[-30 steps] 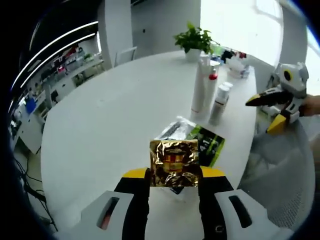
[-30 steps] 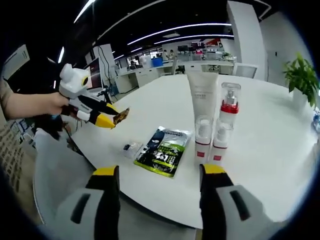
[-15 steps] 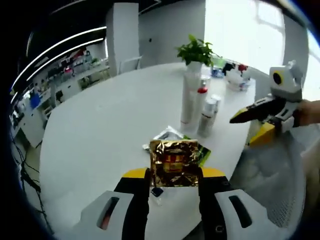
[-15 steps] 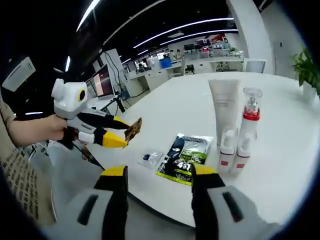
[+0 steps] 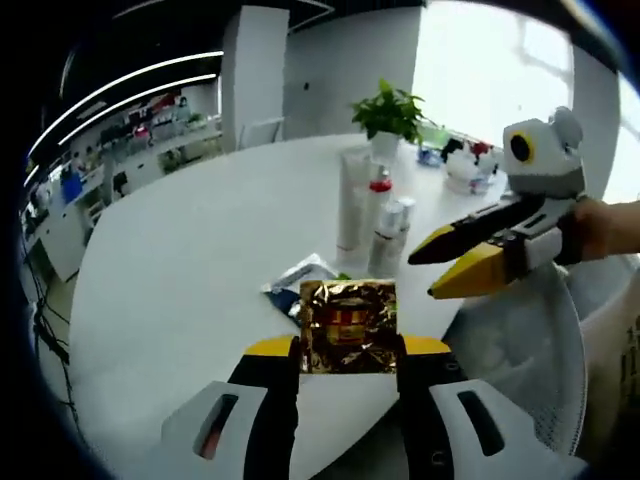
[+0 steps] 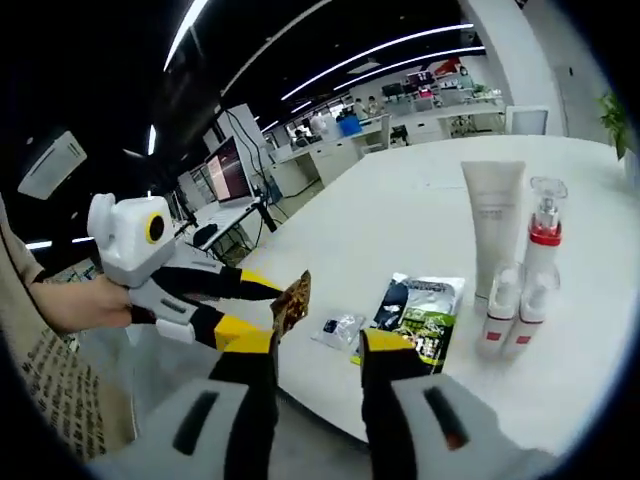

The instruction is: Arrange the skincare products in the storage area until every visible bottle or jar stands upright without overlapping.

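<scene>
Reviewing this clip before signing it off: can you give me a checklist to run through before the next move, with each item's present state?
1. Left gripper grips the gold foil sachet: ok.
2. Right gripper empty, jaws apart: ok.
3. White tube, pump bottle and two small bottles upright: ok.
4. Upright items overlap-free: cannot tell, they stand close together.
5. Green-black pouch and small clear packet lie flat on the table: not ok if they must stand.
6. Sachet held off the table edge: not ok.
</scene>
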Demonstrator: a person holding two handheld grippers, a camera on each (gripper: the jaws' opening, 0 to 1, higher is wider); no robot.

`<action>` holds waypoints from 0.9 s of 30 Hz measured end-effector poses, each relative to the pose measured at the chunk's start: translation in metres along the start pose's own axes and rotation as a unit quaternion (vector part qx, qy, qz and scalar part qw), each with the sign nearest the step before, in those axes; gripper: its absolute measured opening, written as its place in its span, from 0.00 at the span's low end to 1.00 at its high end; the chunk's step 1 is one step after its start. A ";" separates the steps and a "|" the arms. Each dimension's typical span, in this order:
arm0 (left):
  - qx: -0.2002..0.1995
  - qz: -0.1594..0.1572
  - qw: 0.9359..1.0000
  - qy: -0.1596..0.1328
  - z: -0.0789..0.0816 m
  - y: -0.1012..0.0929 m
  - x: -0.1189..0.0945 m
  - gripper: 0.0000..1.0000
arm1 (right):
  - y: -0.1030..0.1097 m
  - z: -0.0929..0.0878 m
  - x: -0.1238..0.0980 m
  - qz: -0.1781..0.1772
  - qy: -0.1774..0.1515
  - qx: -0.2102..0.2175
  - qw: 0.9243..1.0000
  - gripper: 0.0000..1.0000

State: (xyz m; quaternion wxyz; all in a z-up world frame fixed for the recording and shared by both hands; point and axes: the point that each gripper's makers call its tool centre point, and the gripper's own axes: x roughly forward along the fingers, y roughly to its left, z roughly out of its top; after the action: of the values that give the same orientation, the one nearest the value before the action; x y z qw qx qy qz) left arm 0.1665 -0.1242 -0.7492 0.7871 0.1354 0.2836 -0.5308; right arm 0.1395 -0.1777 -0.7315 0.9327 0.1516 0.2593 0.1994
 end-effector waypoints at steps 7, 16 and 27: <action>0.002 -0.003 1.000 -0.013 0.007 -0.008 -0.003 0.35 | 0.010 0.005 0.008 0.023 -0.007 0.022 0.999 0.20; -0.003 -0.007 1.000 -0.020 0.013 -0.011 -0.007 0.35 | 0.012 0.007 0.012 0.038 -0.013 0.045 0.998 0.06; -0.009 -0.007 1.000 -0.021 0.015 -0.003 -0.008 0.36 | 0.020 0.019 0.017 0.065 -0.022 0.055 0.996 0.01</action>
State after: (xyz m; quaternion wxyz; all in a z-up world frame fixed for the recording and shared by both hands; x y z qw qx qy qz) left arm 0.1656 -0.1266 -0.7322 0.7904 0.1153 0.2731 -0.5361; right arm 0.1569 -0.1555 -0.7155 0.9137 0.2233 0.2385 0.2415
